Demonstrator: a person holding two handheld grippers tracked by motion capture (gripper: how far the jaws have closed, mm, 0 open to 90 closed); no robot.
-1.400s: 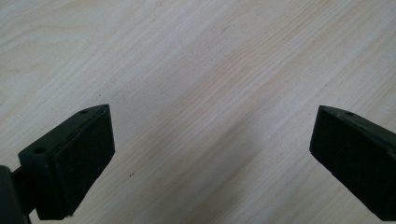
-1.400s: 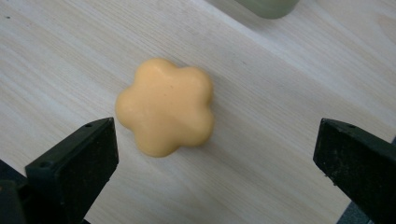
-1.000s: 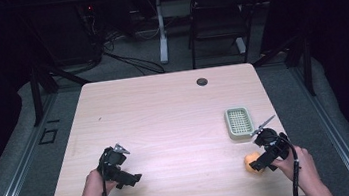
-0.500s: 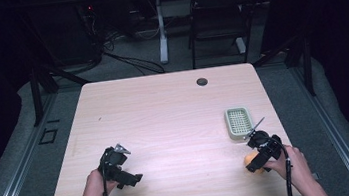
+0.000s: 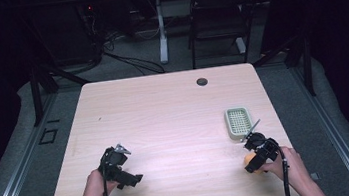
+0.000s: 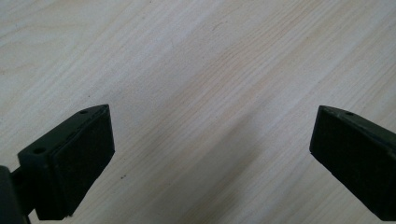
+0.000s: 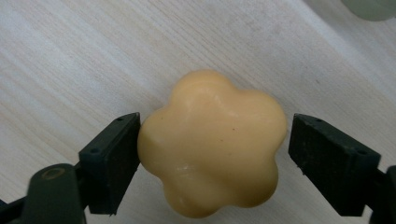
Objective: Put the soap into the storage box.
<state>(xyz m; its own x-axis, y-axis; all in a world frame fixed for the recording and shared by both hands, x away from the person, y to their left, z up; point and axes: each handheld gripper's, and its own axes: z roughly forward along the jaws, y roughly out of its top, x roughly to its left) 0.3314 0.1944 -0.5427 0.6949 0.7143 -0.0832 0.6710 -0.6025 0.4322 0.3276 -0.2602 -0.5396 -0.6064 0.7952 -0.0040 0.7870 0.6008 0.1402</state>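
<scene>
A yellow-orange flower-shaped soap (image 7: 212, 144) lies on the wooden table (image 5: 165, 119) near its front right corner, and from above the soap (image 5: 248, 160) peeks out under the gripper. My right gripper (image 7: 215, 144) is open around it: the left jaw touches the soap's edge and the right jaw stands a small gap off. In the high view the right gripper (image 5: 252, 164) points down at the soap. My left gripper (image 6: 212, 154) is open over bare wood, with nothing between its jaws. The high view puts the left gripper (image 5: 133, 177) at the front left.
A pale green slotted soap dish (image 5: 238, 122) sits just behind the right gripper, and its rim (image 7: 373, 7) shows in a corner of the right gripper view. A black round grommet (image 5: 202, 81) is at the table's far edge. A chair (image 5: 217, 12) stands beyond it.
My right gripper has moved left and down over the soap, so its jaws now stand on either side of it. The left gripper has not moved.
</scene>
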